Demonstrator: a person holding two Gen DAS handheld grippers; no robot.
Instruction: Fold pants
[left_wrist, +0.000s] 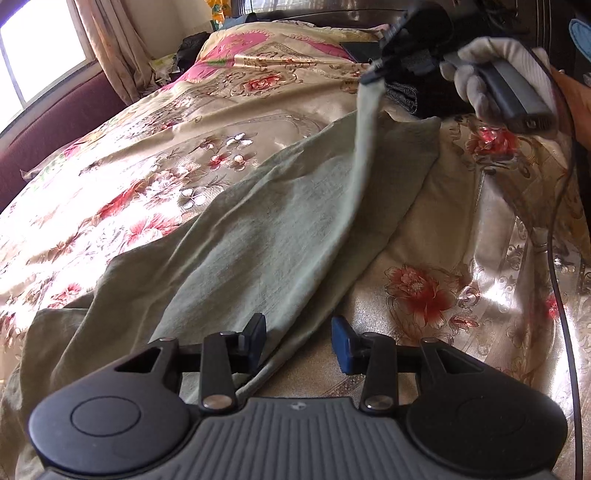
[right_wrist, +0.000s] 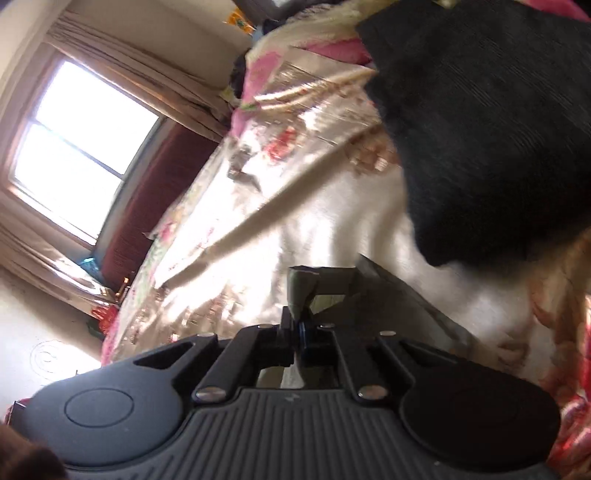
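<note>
Spread apart, the left hand-held gripper (left_wrist: 299, 343) hovers over green pants (left_wrist: 258, 236) lying ahead on the bed (left_wrist: 424, 295). Only the right view shows the right hand-held gripper (right_wrist: 296, 334) pinching their lifted corner.

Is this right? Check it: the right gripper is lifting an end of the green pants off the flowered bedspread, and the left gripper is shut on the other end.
Not quite. The left gripper is open: in the left wrist view its fingers stand apart above the pants, gripping nothing. The rest holds: the right gripper is shut on a lifted end, over the flowered bedspread.
</note>
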